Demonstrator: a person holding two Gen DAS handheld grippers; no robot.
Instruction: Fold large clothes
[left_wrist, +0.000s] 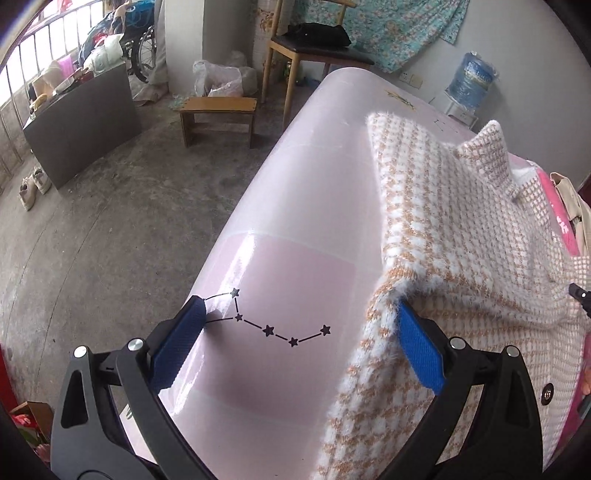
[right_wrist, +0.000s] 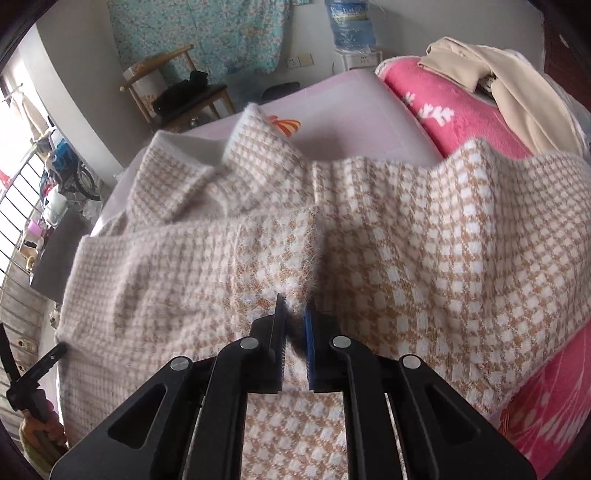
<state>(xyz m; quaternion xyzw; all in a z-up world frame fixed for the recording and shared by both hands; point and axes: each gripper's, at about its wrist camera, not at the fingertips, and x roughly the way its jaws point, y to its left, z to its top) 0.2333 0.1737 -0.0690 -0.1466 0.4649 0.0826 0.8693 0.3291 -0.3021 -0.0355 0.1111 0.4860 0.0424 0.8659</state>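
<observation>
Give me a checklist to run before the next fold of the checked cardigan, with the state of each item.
1. Right gripper pinching the cardigan: ok, the fabric is clamped between its pads.
2. Left gripper holding fabric: not ok, it stands wide open; the cardigan's edge only drapes over one finger.
3. Bare pink table to fold onto: ok, free beside the garment.
4. Collar lying flat: not ok, it stands up, rumpled.
5. Garment fully on the table: cannot tell, its lower hem is out of view.
</observation>
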